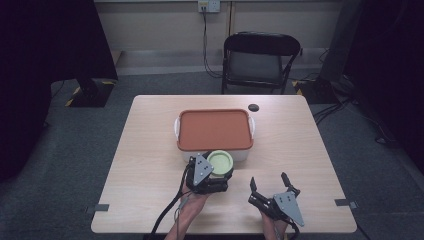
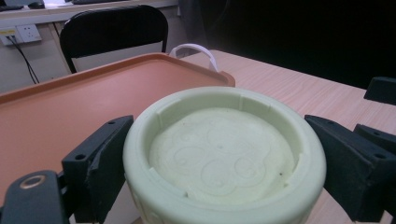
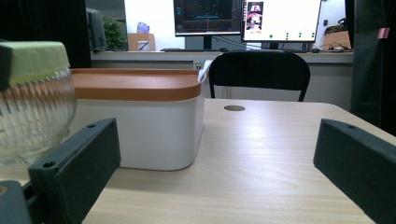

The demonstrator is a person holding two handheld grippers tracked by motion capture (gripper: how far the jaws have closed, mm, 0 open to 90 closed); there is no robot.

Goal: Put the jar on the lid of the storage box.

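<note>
The left gripper (image 1: 214,176) clasps a green-lidded glass jar (image 1: 220,163) at the orange-lidded box's (image 1: 215,129) six o'clock edge. The right gripper (image 1: 270,189) waits wide apart at four o'clock. The box lid is on; stowing seemingly remains.

Wooden table (image 1: 150,170) with lidded box (image 1: 215,131), jar (image 1: 220,164).

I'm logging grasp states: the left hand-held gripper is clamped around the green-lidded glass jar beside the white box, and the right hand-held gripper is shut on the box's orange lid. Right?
Not quite. The right hand-held gripper holds nothing: the right gripper view shows its jaws spread wide over bare table, apart from the orange lid. The rest stands: the left hand-held gripper has its jaws on either side of the green-lidded glass jar beside the white box.
</note>
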